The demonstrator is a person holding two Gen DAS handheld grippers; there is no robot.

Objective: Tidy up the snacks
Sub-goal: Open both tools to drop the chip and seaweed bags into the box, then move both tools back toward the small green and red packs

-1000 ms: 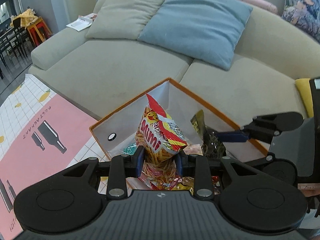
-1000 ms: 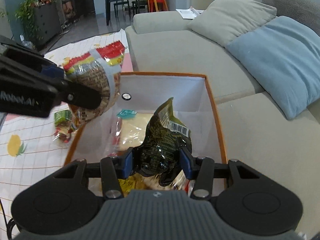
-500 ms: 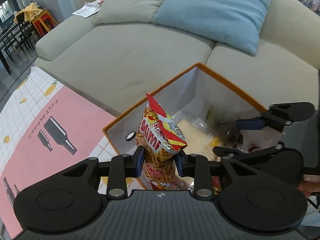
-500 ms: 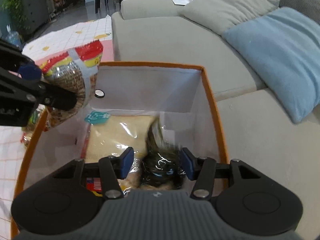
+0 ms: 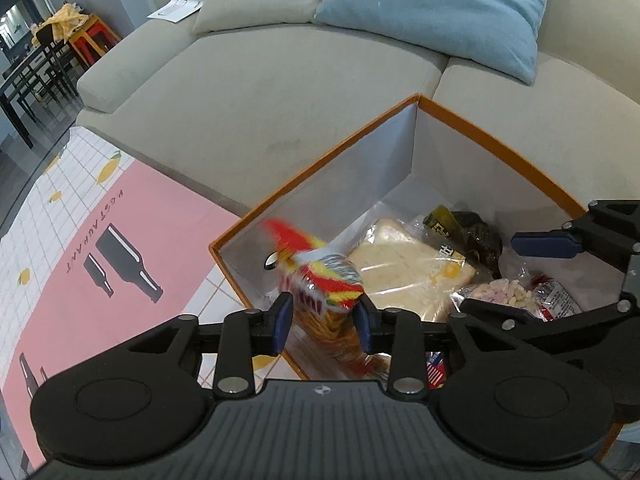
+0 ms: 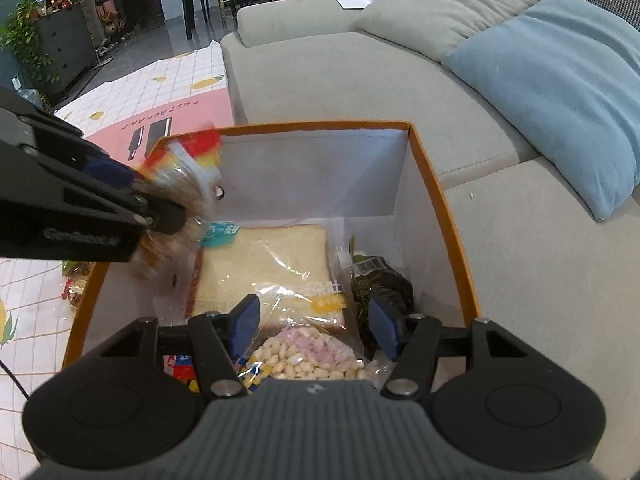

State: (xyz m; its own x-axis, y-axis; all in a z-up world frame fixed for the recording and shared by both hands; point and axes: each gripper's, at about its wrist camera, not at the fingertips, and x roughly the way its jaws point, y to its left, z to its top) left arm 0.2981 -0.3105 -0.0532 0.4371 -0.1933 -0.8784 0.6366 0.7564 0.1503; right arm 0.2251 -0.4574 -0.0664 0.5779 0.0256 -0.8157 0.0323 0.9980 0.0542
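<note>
An orange-rimmed storage box with white walls holds a bagged bread slice, a dark green snack packet and a bag of pale candies. My left gripper is shut on a red and yellow Mimi snack bag, blurred, at the box's near left edge. The bag also shows in the right wrist view. My right gripper is open and empty above the box contents; the dark packet lies just beyond its right finger.
A beige sofa with a blue cushion and a beige cushion stands right behind the box. A pink and white mat lies to the left, with another snack packet on it beside the box.
My right gripper opened and let the dark green packet fall into the box. My left gripper moved down toward the box's left edge with the Mimi bag, which tilted and now blurs.
</note>
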